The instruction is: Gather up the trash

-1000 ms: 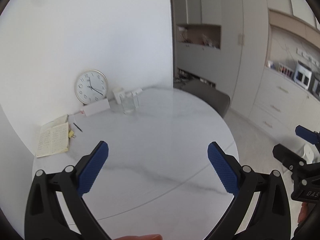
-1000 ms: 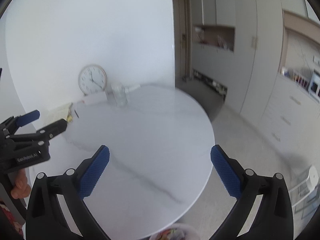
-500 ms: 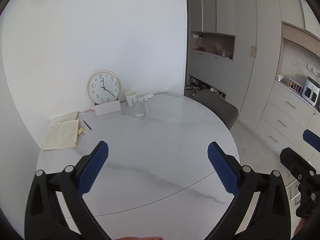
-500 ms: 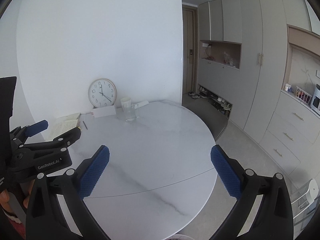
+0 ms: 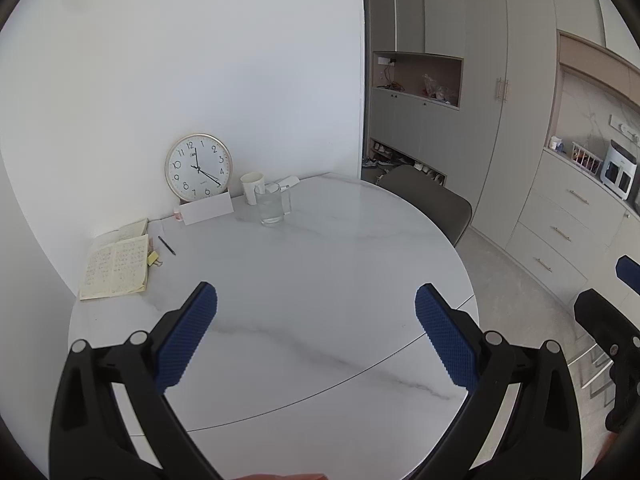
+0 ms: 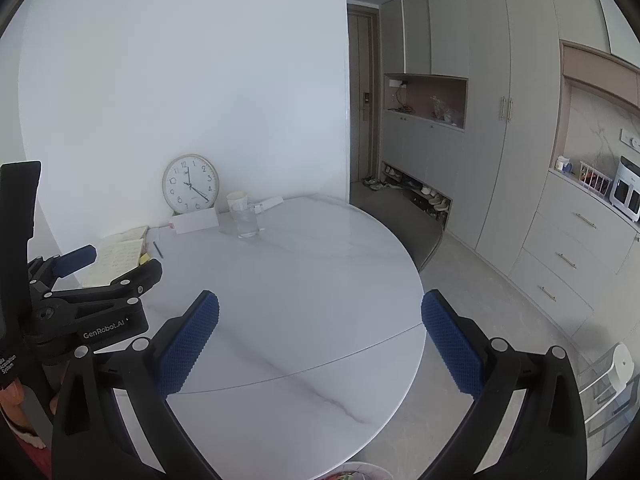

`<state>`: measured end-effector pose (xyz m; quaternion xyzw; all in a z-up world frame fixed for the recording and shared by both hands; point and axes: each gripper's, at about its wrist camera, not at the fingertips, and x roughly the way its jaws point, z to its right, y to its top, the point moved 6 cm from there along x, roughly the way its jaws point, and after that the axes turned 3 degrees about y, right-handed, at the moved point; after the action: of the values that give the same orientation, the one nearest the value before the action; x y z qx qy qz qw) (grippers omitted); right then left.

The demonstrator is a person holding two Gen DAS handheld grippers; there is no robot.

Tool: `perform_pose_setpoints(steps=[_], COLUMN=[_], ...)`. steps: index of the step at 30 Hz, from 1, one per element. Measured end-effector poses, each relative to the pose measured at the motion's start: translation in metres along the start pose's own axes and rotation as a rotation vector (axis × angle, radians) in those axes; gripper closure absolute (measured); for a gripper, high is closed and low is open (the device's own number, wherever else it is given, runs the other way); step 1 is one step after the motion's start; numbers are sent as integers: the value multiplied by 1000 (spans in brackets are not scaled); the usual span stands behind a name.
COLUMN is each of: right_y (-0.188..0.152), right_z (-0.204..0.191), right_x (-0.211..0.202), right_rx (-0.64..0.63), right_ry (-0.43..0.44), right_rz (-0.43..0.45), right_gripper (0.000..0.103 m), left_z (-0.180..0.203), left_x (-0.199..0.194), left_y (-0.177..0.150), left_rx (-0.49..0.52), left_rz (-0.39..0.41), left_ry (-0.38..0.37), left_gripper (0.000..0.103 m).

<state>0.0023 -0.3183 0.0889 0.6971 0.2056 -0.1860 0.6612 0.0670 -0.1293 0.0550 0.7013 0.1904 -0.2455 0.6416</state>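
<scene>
Left gripper point(image 5: 316, 332) held above the near edge of the round marble table point(image 5: 320, 272), blue pads spread wide, nothing between them. Right gripper point(image 6: 320, 336) likewise released and empty, hovering over the near right part of the same table; its tip also shows at the 3 o'clock edge of the left wrist view. In the right wrist view the left gripper's black body sits at 9 o'clock, with part of a hand under it.

Trash: none to be made out on the tabletop itself. A sliver of something colourful point(image 6: 348, 475) peeks in at 6 o'clock of the right wrist view, below the table's near edge; too little shows to say what it is.

Far side of the table, against the white wall, 11 o'clock from the left gripper: a round clock point(image 5: 198, 168) standing upright, a white card point(image 5: 206, 209) propped at its foot. Just right of it a white paper cup point(image 5: 252, 187), with a clear glass mug point(image 5: 273, 208) in front of it. Toward 10 o'clock, an open notebook point(image 5: 116, 266) lying flat, a pen point(image 5: 166, 245) beside it.

A grey chair point(image 5: 430, 200) is tucked at the table's far right. Cabinets point(image 5: 460, 120) line the wall beyond.
</scene>
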Motion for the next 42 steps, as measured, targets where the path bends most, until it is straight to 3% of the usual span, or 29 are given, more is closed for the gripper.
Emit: perform_pose_setpoints(steps=[42], right_y=[-5], right_z=[2], right_x=[-6], right_rx=[3], right_ry=[-15], right_rz=[-13], right_gripper=[2], left_z=[-6], left_x=[2], left_y=[-7], left_rx=[2], left_rz=[-23], left_ry=[-40], left_gripper=[8])
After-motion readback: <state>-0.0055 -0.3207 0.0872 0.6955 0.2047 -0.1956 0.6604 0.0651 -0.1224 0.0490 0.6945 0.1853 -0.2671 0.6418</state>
